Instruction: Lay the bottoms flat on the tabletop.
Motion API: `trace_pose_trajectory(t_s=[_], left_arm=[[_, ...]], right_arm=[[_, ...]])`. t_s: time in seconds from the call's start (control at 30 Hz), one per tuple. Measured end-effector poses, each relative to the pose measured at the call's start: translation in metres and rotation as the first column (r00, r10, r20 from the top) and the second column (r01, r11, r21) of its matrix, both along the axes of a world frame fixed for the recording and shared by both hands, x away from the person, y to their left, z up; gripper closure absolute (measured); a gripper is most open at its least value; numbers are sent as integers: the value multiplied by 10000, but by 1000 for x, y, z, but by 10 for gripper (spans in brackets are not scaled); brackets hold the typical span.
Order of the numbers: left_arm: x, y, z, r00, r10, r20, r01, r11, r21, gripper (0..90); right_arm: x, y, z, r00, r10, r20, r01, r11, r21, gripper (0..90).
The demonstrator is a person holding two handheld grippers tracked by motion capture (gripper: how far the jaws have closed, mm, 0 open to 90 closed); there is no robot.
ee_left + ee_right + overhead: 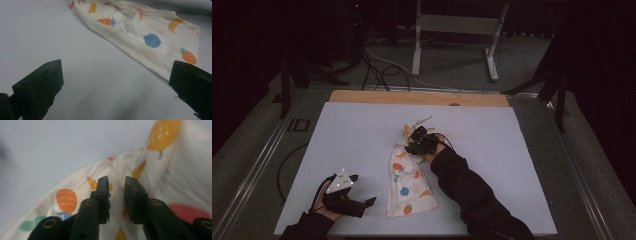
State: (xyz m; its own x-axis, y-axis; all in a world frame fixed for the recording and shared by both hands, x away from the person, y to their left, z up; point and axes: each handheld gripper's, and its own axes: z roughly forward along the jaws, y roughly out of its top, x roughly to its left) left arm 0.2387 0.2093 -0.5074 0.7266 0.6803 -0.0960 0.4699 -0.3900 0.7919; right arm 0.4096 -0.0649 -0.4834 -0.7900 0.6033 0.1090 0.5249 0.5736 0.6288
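Observation:
A cream cloth bag [409, 186] printed with coloured fruit lies flat on the white table top [357, 130], its gathered neck pointing away from me. My right gripper [414, 142] sits on that neck. In the right gripper view its black jaws [117, 181] stand a narrow gap apart over the bunched cloth [70, 195], and the pads are not pressing on it. My left gripper [362, 190] rests at the front left, open wide and aimed at the bag's lower edge [150, 40]. Bare table lies between its jaws [117, 75].
A pale cord end [422, 121] sticks out past the bag's neck. A wooden strip [412, 97] runs along the table's far edge. Beyond it stand a metal desk frame [457, 30] and loose cables [377, 65] on the floor.

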Motion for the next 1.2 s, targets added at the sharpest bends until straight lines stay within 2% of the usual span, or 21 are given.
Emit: trace_pose_trajectory(t_s=[0.17,0.23,0.33,0.47,0.53,0.63,0.67,0.87,1.0,1.03,1.1,1.13,1.17,1.2], left_arm=[[0,0,0,10000,8,40,-8,10000,10,3],[0,0,0,10000,-15,-4,15,10000,49,3],[0,0,0,10000,21,-10,-20,10000,23,3],[1,-2,-1,10000,-1,-36,1,10000,73,3],[1,-2,-1,10000,-1,-51,1,10000,62,3],[2,-2,-2,10000,-24,-86,24,10000,97,3],[2,-2,-1,10000,-6,-83,6,10000,83,3],[2,-2,-1,10000,-3,-87,4,10000,42,3],[2,-2,-1,9999,-57,-94,58,10000,74,3],[2,-2,-1,10000,-50,-81,51,10000,72,3],[2,-2,-1,10000,-64,-58,65,10000,76,3],[2,-3,-1,9999,-84,-74,85,9999,82,3],[2,-2,-1,9999,-92,-68,92,9999,74,3],[2,-2,-1,10000,-70,-67,70,10000,56,3]], right_arm=[[-6,-18,16,9991,-74,407,65,9998,212,716],[-9,-30,21,9981,-259,561,230,9984,512,716],[-10,-49,23,9956,-635,692,588,9959,690,716],[-9,-65,8,9950,-978,181,963,9928,711,696],[-10,-67,3,9945,-1041,-79,1044,9904,909,679],[-15,-66,1,9959,-879,-188,895,9894,1148,678],[-19,-64,0,9963,-810,-295,841,9882,1283,653],[-25,-58,-4,9975,-356,-607,433,9904,1312,551],[-25,-55,-7,9966,-233,-796,339,9903,1344,555],[-26,-53,-7,9962,-239,-838,351,9903,1344,566],[-28,-46,-10,9973,-62,-733,132,9952,966,626],[-30,-45,-12,9982,-73,-596,118,9972,739,795],[-30,-45,-12,9982,-73,-596,118,9972,739,795],[-31,-46,-11,9992,-167,-351,187,9982,569,857]])
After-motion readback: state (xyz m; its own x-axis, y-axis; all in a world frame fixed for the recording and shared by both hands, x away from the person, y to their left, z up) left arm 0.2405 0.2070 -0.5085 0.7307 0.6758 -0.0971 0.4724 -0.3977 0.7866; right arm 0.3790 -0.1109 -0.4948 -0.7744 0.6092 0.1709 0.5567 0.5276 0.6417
